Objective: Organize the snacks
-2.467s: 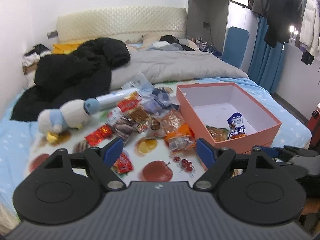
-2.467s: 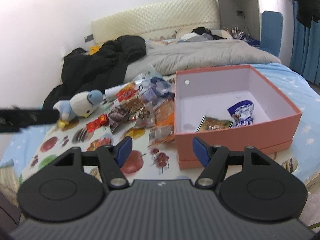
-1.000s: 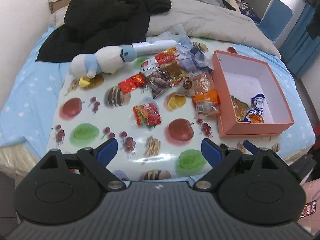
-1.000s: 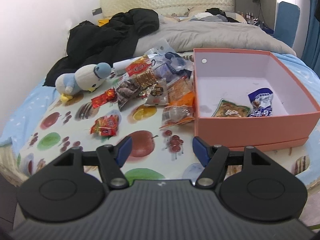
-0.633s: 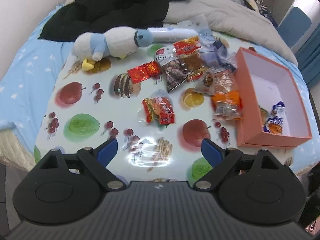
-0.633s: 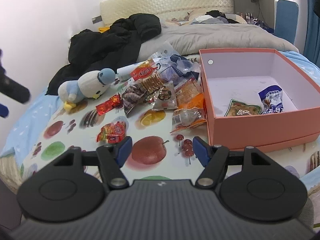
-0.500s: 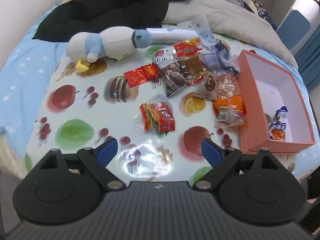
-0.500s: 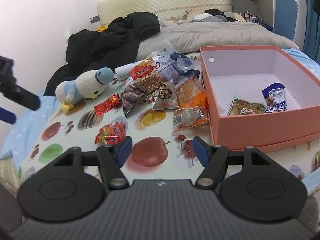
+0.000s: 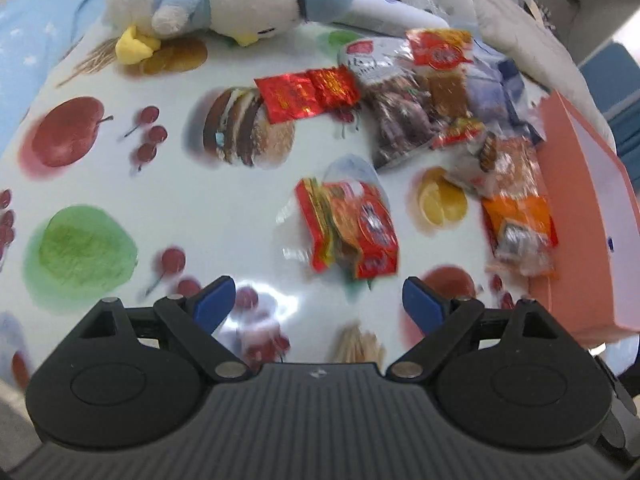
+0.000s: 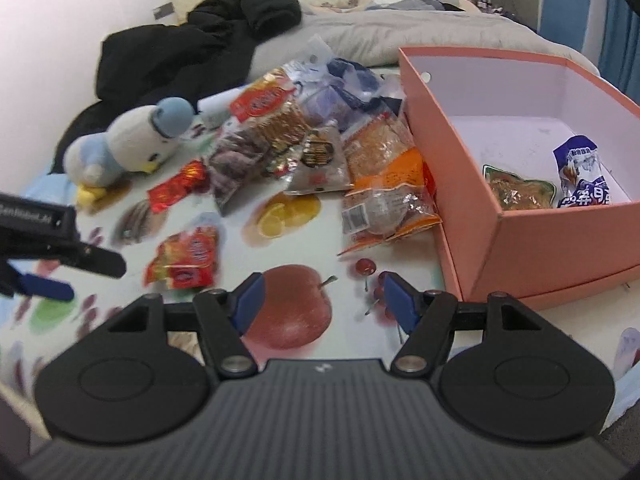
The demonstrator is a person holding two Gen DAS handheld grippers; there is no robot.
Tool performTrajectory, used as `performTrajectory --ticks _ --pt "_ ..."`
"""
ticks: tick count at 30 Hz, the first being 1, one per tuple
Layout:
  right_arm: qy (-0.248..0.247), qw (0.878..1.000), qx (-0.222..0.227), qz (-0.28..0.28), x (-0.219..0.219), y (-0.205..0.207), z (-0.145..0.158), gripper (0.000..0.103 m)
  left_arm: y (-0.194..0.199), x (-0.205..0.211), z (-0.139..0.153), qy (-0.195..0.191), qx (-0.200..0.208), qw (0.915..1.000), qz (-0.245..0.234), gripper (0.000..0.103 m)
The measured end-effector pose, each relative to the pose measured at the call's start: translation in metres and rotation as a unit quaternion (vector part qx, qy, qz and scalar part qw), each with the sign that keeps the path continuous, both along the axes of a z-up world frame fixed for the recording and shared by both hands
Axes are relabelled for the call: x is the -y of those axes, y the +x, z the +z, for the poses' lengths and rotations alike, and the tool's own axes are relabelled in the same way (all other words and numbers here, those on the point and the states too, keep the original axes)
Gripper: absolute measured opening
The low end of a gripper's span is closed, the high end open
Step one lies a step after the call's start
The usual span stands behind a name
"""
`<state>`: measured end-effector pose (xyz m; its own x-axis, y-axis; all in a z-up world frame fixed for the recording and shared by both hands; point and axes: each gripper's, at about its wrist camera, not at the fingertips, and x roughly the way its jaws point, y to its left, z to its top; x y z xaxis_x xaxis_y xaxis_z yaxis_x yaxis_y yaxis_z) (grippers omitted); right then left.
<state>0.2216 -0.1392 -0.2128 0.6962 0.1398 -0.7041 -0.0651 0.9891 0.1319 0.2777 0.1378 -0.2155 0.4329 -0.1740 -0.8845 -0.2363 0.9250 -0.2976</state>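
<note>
Several snack packets lie in a pile (image 10: pixel 312 136) on a fruit-print cloth (image 9: pixel 160 200) on the bed. A red packet (image 9: pixel 348 228) lies alone just ahead of my left gripper (image 9: pixel 316 304), which is open and empty above the cloth; the packet also shows in the right wrist view (image 10: pixel 186 256). An orange packet (image 10: pixel 392 204) lies beside the open pink box (image 10: pixel 472 168), which holds a green-edged packet (image 10: pixel 516 188) and a blue packet (image 10: pixel 580 176). My right gripper (image 10: pixel 320 296) is open and empty, low over the cloth. The left gripper shows at the left edge of the right wrist view (image 10: pixel 44 264).
A blue and white plush bird (image 9: pixel 216 4) lies at the far left of the cloth, with a white tube (image 9: pixel 384 12) beside it. A small red foil packet (image 9: pixel 308 92) lies apart from the pile. Black clothes (image 10: pixel 192 48) and a grey duvet (image 10: pixel 380 36) lie behind.
My left gripper has dropped lower and closer to the red packet, which now fills more of its view. My right gripper has moved slightly forward toward the cloth. Both stay open.
</note>
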Motion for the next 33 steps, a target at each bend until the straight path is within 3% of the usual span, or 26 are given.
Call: performTrajectory --ticks 6,9,17,23,25,28,31,33 --pt "-0.007 1.000 -0.013 -0.007 -0.007 0.027 -0.023 0.068 0.028 0.000 -0.025 -0.020 0.019 0.9996 -0.003 0.093" --pt "-0.018 0.999 -0.016 -0.025 -0.010 0.039 -0.034 0.068 0.039 0.012 -0.028 0.023 0.055 0.9975 -0.038 0.093" --pt "-0.039 0.997 -0.008 -0.065 -0.011 0.061 -0.048 0.065 0.061 0.022 -0.046 0.042 0.078 0.9927 -0.082 0.093" --pt "-0.060 0.994 -0.020 -0.085 -0.010 0.078 -0.061 0.060 0.063 0.030 -0.058 0.097 0.099 0.9879 -0.069 0.093" --pt "-0.090 0.993 -0.015 -0.073 -0.015 0.081 -0.064 0.060 0.061 0.032 -0.060 0.099 0.104 0.9868 -0.075 0.093" --pt "-0.093 0.993 -0.012 -0.073 -0.015 0.085 -0.063 0.051 0.058 0.038 -0.060 0.099 0.111 0.9846 -0.091 0.089" --pt "-0.094 0.993 -0.011 -0.065 -0.017 0.087 -0.062 0.030 0.054 0.041 -0.059 0.096 0.112 0.9848 -0.091 0.082" --pt "-0.089 0.994 -0.016 -0.063 -0.018 0.086 -0.060 0.018 0.050 0.043 -0.058 0.106 0.113 0.9837 -0.091 0.070"
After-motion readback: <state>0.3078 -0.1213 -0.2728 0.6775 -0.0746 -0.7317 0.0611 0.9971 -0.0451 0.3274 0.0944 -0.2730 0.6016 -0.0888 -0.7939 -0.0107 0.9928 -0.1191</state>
